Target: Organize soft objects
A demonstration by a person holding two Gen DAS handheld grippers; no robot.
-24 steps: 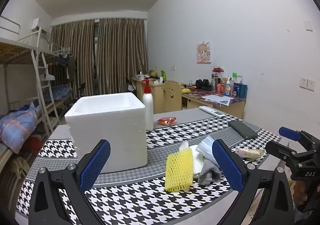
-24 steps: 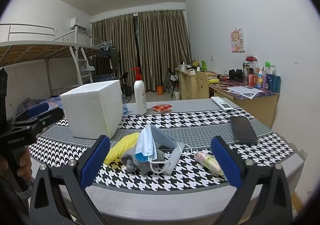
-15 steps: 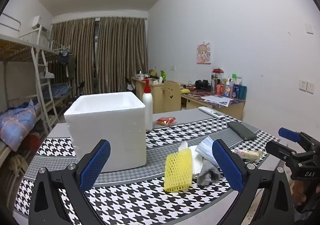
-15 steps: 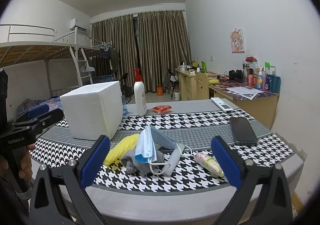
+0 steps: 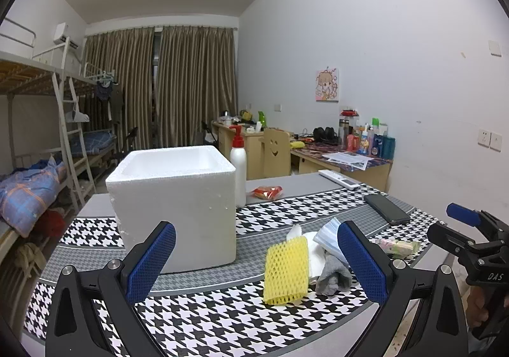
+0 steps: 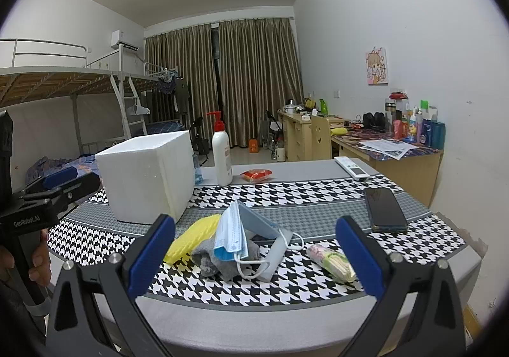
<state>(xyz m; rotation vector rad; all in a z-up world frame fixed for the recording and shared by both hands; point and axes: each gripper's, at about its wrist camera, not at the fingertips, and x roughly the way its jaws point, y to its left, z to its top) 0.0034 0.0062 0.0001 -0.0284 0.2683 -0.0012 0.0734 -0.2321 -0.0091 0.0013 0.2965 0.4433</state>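
On my table [image 6: 222, 195] stands the foam box [image 5: 178, 204], its inside hidden. Mask [image 6: 235, 229] and sock [image 6: 213, 257] lie beside it. Both grippers [image 5: 254, 261] [image 6: 254, 258] gape empty.

right gripper [image 6: 254, 257] wide open — face mask [image 6: 237, 231] pile ahead

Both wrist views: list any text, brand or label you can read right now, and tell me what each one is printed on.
"DAS": on the black body of the right gripper, seen in the left wrist view.
"GenRobot.AI": on the black body of the left gripper, seen in the right wrist view.
Pump bottle: its label print is too small to read.
Papers on the desk, the bottles behind them, the remote: print is blurred.
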